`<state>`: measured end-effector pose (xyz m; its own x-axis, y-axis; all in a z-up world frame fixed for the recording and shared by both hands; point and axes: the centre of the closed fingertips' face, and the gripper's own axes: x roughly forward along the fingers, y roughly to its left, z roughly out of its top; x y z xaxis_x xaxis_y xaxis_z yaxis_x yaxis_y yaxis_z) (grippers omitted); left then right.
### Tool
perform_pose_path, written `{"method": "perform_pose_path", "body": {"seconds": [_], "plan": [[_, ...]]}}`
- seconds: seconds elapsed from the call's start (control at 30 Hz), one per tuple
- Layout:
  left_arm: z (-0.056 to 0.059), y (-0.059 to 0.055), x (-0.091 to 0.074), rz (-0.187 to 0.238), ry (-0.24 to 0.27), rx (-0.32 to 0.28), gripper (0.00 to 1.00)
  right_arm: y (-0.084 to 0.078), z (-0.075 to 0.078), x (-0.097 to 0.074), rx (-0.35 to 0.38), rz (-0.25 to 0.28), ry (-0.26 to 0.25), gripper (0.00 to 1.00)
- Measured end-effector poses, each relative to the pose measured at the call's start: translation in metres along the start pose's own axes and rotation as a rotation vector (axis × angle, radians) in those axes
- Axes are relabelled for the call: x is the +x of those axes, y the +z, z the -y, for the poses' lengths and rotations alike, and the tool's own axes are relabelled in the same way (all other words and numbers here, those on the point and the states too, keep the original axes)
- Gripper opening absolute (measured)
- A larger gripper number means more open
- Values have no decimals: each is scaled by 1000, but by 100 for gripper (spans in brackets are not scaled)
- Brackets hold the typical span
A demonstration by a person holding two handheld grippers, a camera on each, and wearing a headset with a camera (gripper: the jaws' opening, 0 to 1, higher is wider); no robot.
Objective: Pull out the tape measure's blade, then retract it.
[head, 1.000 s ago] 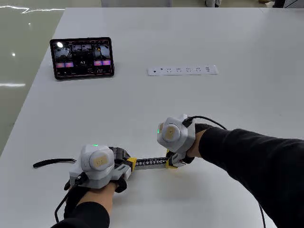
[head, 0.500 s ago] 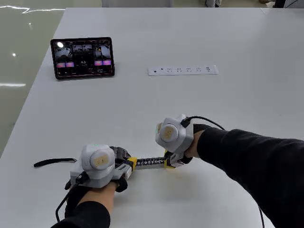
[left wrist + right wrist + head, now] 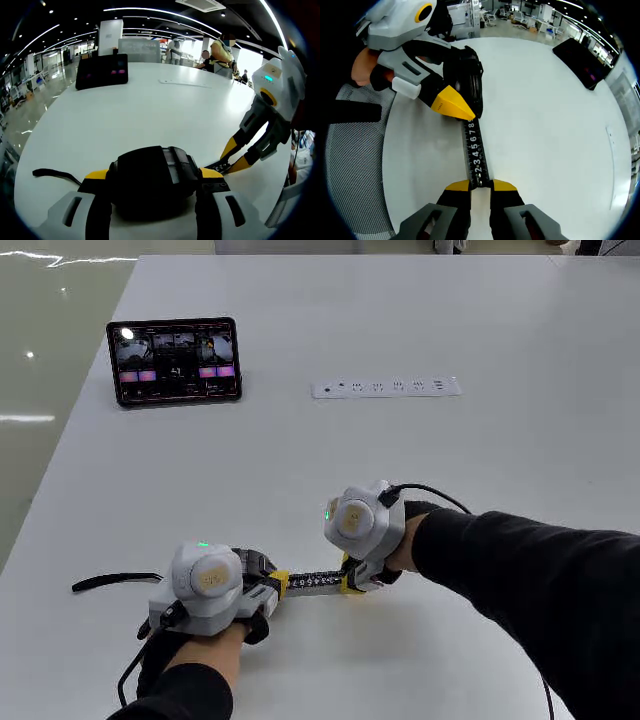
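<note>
Tape measure: black case (image 3: pixel 150 180) resting on the white worktop (image 3: pixel 400 320), clamped between the left tool (image 3: pixel 272 585) jaws. Blade (image 3: pixel 476 155): a short length is drawn out, numerals legible in the right gripper view. The right tool (image 3: pixel 480 186) pinches its tip, jaws nearly closed. Head view adds tablet (image 3: pixel 174 361) and power strip (image 3: pixel 386 388), well behind.

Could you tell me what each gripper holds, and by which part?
The left gripper clamps the tape measure's black case; the right gripper pinches the blade's free end.
</note>
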<state>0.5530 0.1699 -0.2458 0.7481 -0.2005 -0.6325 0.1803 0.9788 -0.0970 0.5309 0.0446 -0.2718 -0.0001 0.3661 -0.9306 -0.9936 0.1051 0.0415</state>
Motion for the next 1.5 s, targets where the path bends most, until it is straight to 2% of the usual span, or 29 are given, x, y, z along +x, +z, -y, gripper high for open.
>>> {"method": "perform_pose_path", "body": {"seconds": [0.7, 0.97, 1.5], "plan": [[0, 1, 1, 0, -8, -11, 63, 11, 1, 5, -16, 27, 1, 9], [-1, 0, 0, -6, -37, -23, 62, 15, 0, 6, -4, 55, 7, 9], [2, 0, 0, -9, -48, -34, 62, 24, -1, 11, -8, 87, 13, 9]]}}
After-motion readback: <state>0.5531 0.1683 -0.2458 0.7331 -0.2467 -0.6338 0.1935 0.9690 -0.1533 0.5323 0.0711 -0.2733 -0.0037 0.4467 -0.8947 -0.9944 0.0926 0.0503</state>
